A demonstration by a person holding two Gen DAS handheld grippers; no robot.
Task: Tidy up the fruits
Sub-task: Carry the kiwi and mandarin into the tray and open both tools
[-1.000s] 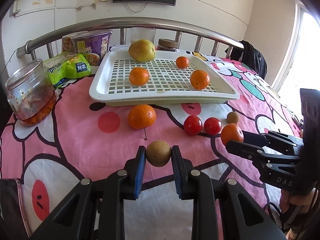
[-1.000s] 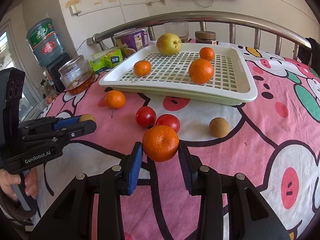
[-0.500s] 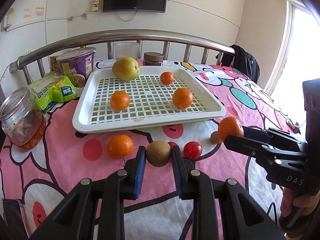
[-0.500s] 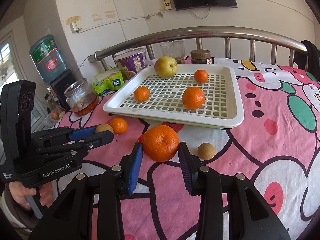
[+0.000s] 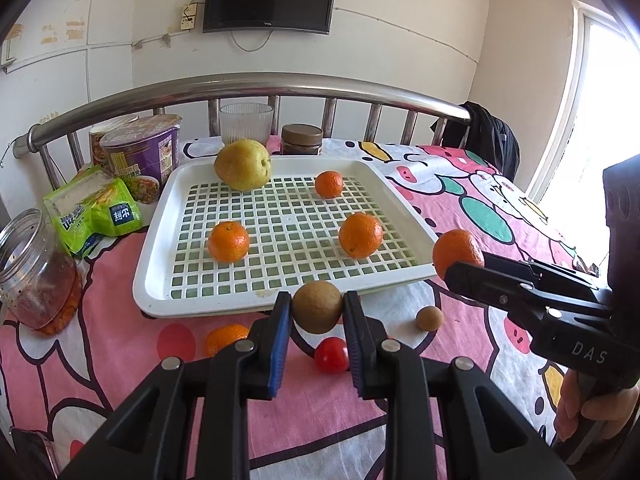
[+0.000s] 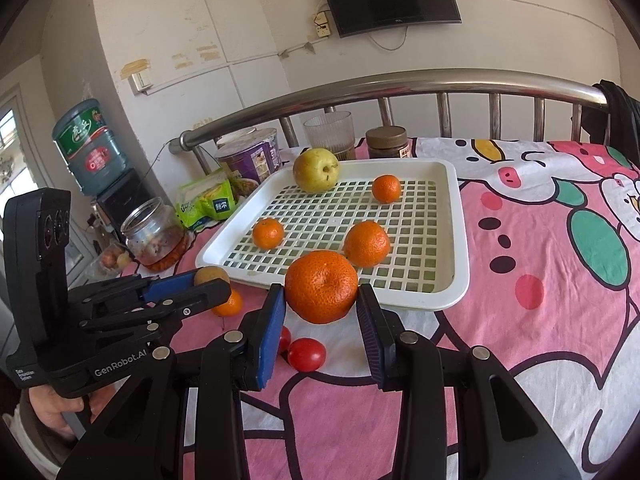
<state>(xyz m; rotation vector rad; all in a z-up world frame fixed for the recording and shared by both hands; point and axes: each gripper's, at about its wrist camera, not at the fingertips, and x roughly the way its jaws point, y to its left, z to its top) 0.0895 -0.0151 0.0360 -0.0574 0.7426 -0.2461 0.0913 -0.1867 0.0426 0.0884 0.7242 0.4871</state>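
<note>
My left gripper [image 5: 317, 312] is shut on a brown kiwi [image 5: 317, 306] and holds it in the air just before the near rim of the white slotted tray [image 5: 256, 302]. My right gripper [image 6: 321, 308] is shut on a large orange [image 6: 321, 286], raised near the tray's front edge [image 6: 420, 303]; it also shows at the right of the left wrist view [image 5: 456, 252]. The tray holds a yellow pear [image 5: 242, 164] and three oranges [image 5: 228, 241]. On the cloth lie an orange [image 5: 224, 337], tomatoes [image 6: 306, 354] and a second kiwi [image 5: 429, 317].
A pink cartoon cloth [image 6: 560, 320] covers the table. A glass jar [image 5: 34, 276], green snack bag [image 5: 92, 208], purple noodle cups [image 5: 140, 156], a clear cup [image 5: 246, 122] and a brown-lidded jar [image 5: 301, 139] stand left and behind the tray. A steel rail [image 5: 280, 88] runs along the back.
Both grippers have risen and moved forward toward the tray, each still holding its fruit. The fruits left on the cloth now lie below and behind the fingertips.
</note>
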